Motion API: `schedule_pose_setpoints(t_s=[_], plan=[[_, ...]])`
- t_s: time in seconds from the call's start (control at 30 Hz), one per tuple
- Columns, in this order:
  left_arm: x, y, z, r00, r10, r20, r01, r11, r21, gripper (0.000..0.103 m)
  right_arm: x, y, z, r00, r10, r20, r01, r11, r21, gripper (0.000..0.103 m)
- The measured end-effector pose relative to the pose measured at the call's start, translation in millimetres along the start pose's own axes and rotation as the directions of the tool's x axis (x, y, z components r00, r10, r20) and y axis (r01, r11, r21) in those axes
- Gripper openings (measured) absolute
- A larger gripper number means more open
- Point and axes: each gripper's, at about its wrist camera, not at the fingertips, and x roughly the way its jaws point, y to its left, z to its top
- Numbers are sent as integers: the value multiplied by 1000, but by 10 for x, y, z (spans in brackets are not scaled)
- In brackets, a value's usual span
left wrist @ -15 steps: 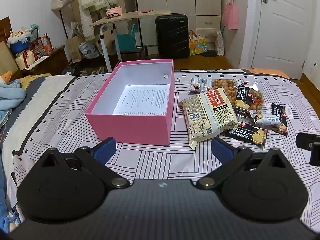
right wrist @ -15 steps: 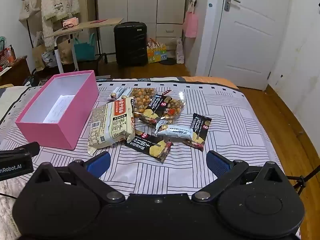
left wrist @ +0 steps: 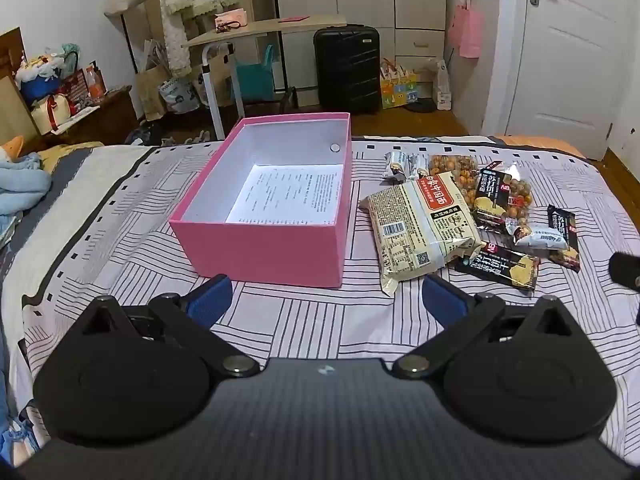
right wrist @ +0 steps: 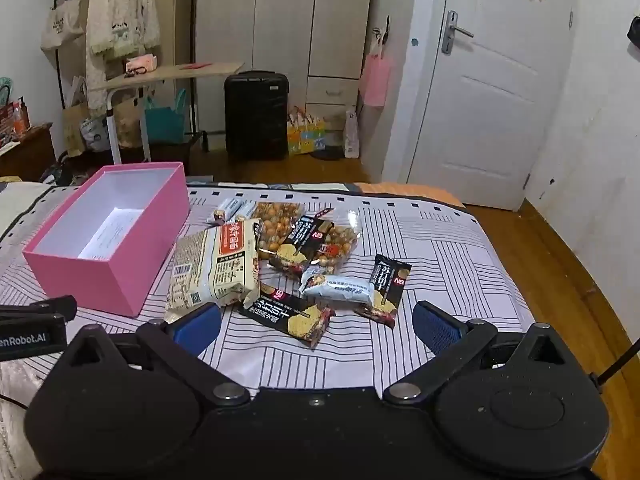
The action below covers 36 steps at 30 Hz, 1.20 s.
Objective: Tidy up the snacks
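An open pink box (left wrist: 264, 252) (right wrist: 100, 276) stands on the bed with only a printed sheet inside. To its right lies a pile of snacks: a large beige packet (left wrist: 420, 232) (right wrist: 216, 268), a clear bag of coated nuts (left wrist: 456, 172) (right wrist: 276, 224), black cracker packets (left wrist: 500, 268) (right wrist: 296, 316), a white-blue bar (right wrist: 340, 288) and small wrapped bars (left wrist: 400, 162). My left gripper (left wrist: 326, 300) is open and empty, in front of the box. My right gripper (right wrist: 316, 328) is open and empty, just before the nearest black packet.
The bed has a striped cover (left wrist: 120, 240). Its right edge drops to a wooden floor (right wrist: 560, 280). A blue blanket (left wrist: 20, 184) lies at the far left. Beyond the bed stand a desk (left wrist: 264, 28), a black suitcase (left wrist: 346, 68) and a door (right wrist: 492, 100).
Both grippers have moved slightly forward towards the box and snacks. Nothing on the bed has moved.
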Motion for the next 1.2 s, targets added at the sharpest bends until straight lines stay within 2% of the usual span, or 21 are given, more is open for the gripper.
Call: schedule_pose_setpoints(t_s=[0.43, 0.8, 1.2], plan=[[4, -4, -1, 999, -31, -8, 31, 999, -17, 103, 68, -66, -26, 999, 22, -30, -21, 999, 42, 103], [11, -18, -12, 999, -38, -16, 38, 999, -19, 103, 109, -51, -51, 998, 10, -62, -8, 999, 33, 103], [49, -9, -31, 998, -60, -31, 60, 998, -24, 103, 84, -27, -43, 998, -12, -57, 13, 1000, 13, 103]])
